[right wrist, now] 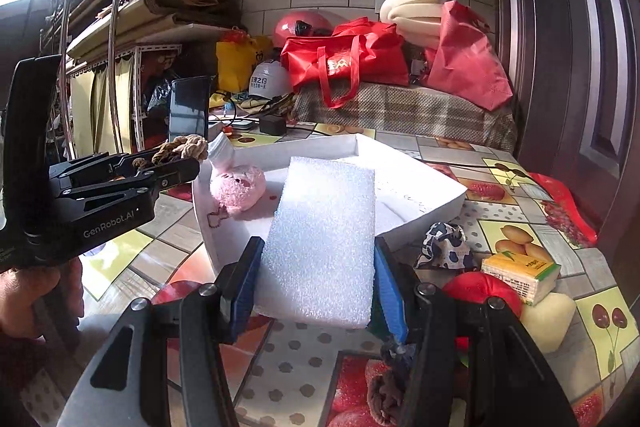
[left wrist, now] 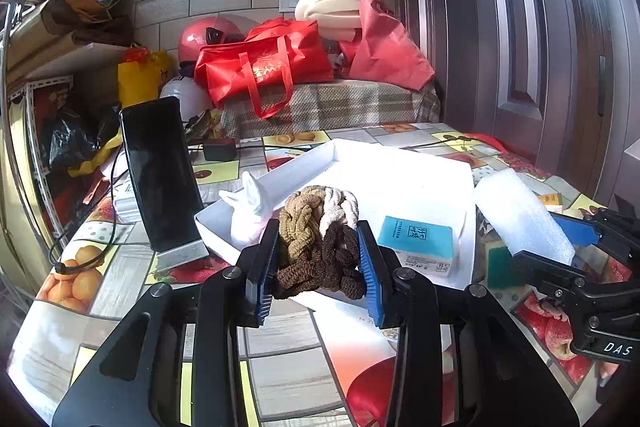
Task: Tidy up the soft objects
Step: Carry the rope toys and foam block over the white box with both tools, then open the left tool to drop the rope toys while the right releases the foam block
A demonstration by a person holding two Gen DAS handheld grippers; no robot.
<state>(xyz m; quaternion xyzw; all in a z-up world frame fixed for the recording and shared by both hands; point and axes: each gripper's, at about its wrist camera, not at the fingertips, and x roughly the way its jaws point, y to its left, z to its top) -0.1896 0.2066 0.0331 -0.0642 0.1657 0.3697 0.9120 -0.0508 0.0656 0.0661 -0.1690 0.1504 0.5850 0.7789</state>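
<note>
My left gripper (left wrist: pixel 318 259) is shut on a bundle of brown, tan and cream hair ties (left wrist: pixel 316 227), held above the near edge of a white box (left wrist: pixel 400 171). It also shows in the right wrist view (right wrist: pixel 176 163), to the left of the box (right wrist: pixel 420 215). My right gripper (right wrist: pixel 316 271) is shut on a white foam block (right wrist: pixel 324 239), held just in front of the box; the block also shows in the left wrist view (left wrist: pixel 520 215). Inside the box lie a white soft item (left wrist: pixel 250 211), a blue-topped packet (left wrist: pixel 416 239) and a pink plush (right wrist: pixel 240 187).
A black phone on a stand (left wrist: pixel 160 175) stands left of the box. On the fruit-print tablecloth right of the box lie a blue-and-white cloth (right wrist: pixel 440 243), a tissue pack (right wrist: pixel 520 275), a red soft item (right wrist: pixel 480 291) and a pale sponge (right wrist: pixel 548 319). Red bags (right wrist: pixel 344 63) sit behind.
</note>
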